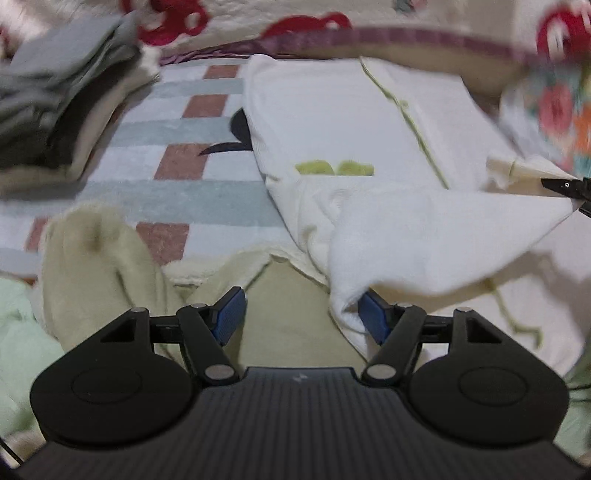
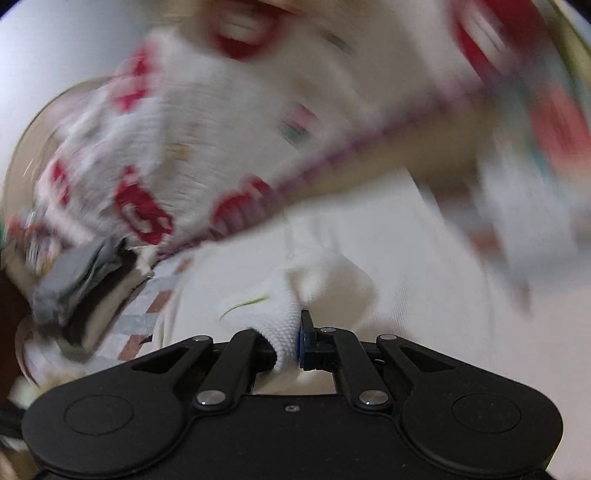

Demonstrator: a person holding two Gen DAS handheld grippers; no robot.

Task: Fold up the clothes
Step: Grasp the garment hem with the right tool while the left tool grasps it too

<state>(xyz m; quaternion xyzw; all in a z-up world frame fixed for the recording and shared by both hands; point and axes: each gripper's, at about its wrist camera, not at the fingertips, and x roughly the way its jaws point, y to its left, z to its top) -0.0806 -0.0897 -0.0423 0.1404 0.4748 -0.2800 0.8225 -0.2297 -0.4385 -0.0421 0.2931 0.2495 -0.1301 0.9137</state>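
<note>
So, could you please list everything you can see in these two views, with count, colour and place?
white garment: one, white with yellow-green stitching and print, spread at the centre, one corner lifted toward the right
folded clothes stack: one pile, grey, dark and cream layers, far left
checked blanket: one, pale blue, white and brick-red blocks, under the garment
beige fleece: one, cream-beige, crumpled at near left
patterned quilt: one, cream with red motifs, along the back
floral cloth: one, multicoloured, far right, blurred
left gripper: one, black with blue pads, jaws open, the garment's edge draped over one pad
right gripper: one, black, jaws shut on a fold of the white garment
</note>
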